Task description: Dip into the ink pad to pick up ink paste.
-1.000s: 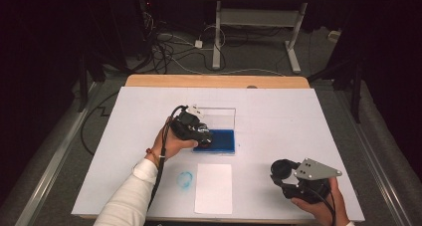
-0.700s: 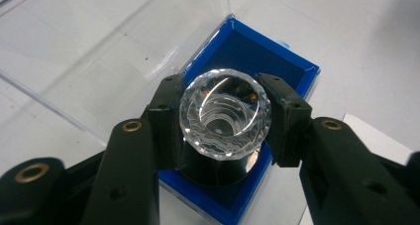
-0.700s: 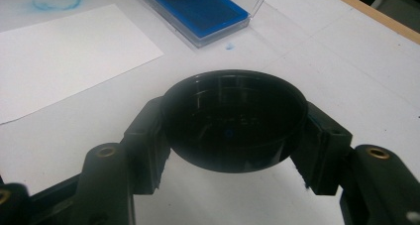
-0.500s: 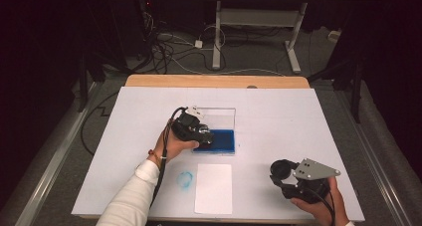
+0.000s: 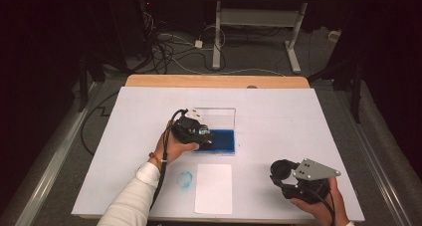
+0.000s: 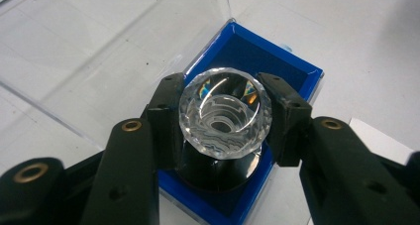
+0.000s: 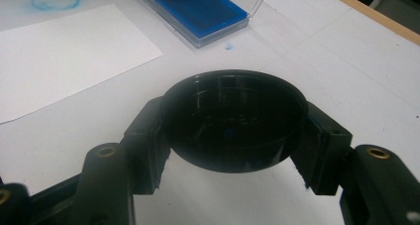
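My left gripper is shut on a stamp with a faceted clear knob. Its round black base rests on the blue ink pad. In the high view this gripper sits over the left end of the ink pad, mid-table. My right gripper is shut on a round black cap, held open side up above the table. In the high view it is near the front right edge.
The ink pad's clear lid stands open behind it. A white sheet of paper lies in front of the pad, with a faint blue ring mark on the table to its left. A wooden table edge runs along the back.
My left gripper has shifted slightly right and toward me with the stamp, settling over the ink pad. The right gripper has barely moved.
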`<action>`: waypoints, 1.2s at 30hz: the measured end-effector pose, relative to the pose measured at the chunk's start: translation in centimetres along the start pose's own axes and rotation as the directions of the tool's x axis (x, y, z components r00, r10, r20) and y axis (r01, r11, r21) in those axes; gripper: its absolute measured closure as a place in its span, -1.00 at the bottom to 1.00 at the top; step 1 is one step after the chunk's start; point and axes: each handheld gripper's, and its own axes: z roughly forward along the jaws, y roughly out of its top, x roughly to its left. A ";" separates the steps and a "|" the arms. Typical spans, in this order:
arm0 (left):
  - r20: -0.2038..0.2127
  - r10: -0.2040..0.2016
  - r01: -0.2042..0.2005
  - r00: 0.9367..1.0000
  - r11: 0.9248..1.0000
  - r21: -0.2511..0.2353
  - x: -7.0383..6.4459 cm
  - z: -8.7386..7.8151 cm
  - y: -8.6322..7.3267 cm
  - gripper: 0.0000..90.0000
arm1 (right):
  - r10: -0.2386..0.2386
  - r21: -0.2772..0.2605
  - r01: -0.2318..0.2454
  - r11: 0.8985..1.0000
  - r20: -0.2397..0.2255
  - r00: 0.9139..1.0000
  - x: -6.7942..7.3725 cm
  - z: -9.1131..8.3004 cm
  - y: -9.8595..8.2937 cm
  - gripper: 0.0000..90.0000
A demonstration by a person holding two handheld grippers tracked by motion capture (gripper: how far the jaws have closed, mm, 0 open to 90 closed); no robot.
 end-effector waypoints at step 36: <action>-0.015 0.021 -0.020 1.000 0.999 0.025 -0.2 0.2 0.4 0.21 | 0.002 0.000 -0.002 1.000 0.000 1.000 0.0 0.2 0.3 -0.14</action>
